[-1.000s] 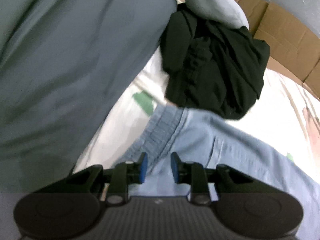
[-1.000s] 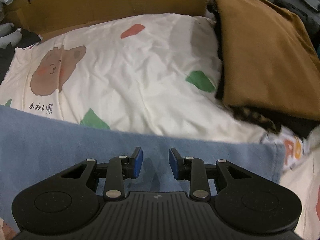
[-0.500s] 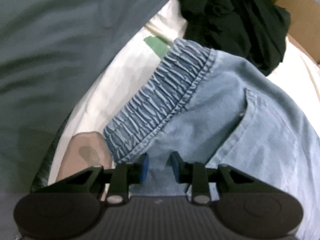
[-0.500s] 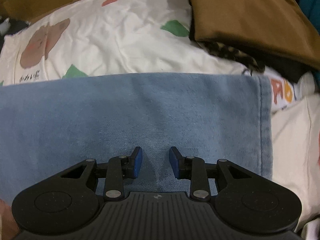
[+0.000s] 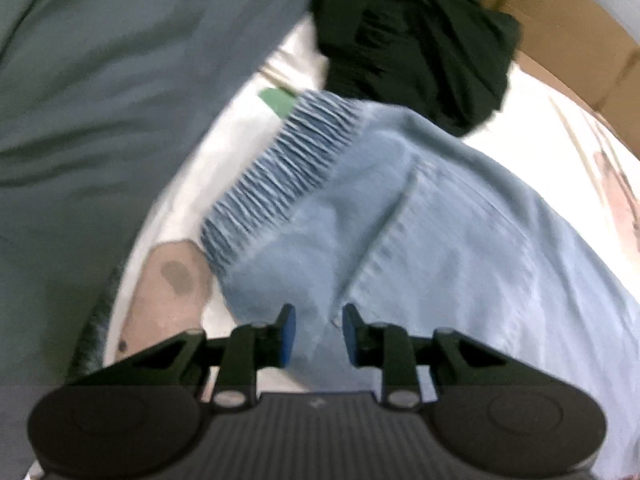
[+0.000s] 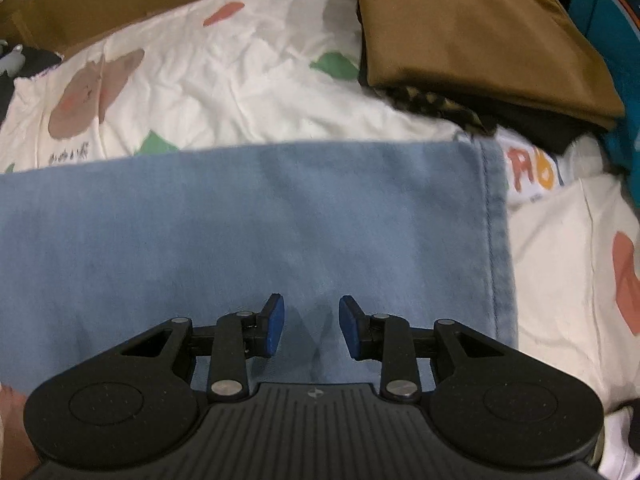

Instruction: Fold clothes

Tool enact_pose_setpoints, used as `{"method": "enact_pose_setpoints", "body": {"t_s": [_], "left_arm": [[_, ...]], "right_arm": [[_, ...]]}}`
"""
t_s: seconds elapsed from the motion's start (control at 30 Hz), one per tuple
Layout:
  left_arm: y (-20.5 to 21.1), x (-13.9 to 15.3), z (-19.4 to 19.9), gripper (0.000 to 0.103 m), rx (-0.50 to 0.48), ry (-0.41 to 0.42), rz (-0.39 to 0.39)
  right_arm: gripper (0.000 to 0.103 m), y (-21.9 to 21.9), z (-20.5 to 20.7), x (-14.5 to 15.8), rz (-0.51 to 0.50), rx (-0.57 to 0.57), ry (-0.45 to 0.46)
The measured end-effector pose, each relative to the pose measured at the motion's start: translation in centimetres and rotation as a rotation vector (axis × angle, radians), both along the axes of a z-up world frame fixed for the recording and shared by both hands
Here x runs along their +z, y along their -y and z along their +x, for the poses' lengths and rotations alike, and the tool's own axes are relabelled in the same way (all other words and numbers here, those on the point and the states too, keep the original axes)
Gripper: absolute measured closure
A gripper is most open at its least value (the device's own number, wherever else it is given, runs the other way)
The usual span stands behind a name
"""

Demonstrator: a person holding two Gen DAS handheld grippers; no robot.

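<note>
Two grippers (image 5: 316, 334) (image 6: 311, 326) over jeans (image 6: 280, 220)

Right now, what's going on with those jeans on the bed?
A person holds a gripper in each hand over light blue jeans spread on a cartoon-print sheet. The left gripper is at the elastic waistband end, the right gripper near the leg hem. Denim bunches between both sets of blue pads; a firm pinch can't be confirmed. A folded brown garment lies beyond, and a crumpled black garment sits past the waistband.
</note>
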State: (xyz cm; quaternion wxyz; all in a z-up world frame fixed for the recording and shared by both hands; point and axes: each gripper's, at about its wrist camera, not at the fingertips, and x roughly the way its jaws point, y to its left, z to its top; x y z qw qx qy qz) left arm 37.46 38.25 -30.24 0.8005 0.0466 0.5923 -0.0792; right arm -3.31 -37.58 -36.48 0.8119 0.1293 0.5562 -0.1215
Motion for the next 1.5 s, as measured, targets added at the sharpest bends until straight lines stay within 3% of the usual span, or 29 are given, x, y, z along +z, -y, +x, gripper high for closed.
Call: {"method": "enact_pose_setpoints", "body": {"t_s": [0.07, 0.23, 0.4, 0.63, 0.7, 0.9, 1.07, 1.5], "left_arm": [[0.5, -0.5, -1.0, 0.071, -0.053, -0.004, -0.045], [1.7, -4.3, -1.2, 0.071, -0.103, -0.068, 0.027], [1.6, -5.4, -0.3, 0.069, -0.092, -0.099, 0.013], [1.1, -1.3, -3.4, 0.068, -0.072, -0.043, 0.001], [1.1, 0.0, -4.5, 0.055, -0.072, -0.031, 0.002], [2.0, 2.9, -6.2, 0.038, -0.037, -0.019, 0.031], [2.9, 5.0, -7.7, 0.03, -0.033, 0.007, 0.036], [6.7, 8.2, -11.7, 0.029, -0.073, -0.016, 0.12]], "right_arm": [[0.066, 0.2, -0.8, -0.5, 0.0, -0.019, -0.018], [0.066, 0.9, -1.8, -1.7, 0.016, -0.075, -0.083], [0.066, 1.3, -1.7, -1.4, 0.009, -0.094, -0.129], [0.066, 2.6, -2.3, 2.0, 0.005, -0.105, -0.07], [0.066, 3.4, -2.8, 2.4, 0.019, -0.133, -0.042], [0.065, 5.8, -6.3, 2.5, 0.054, -0.182, 0.026], [0.065, 7.3, -9.7, 2.5, 0.106, -0.251, 0.079], [0.058, 10.7, -16.0, -2.0, 0.303, -0.472, 0.198]]}}
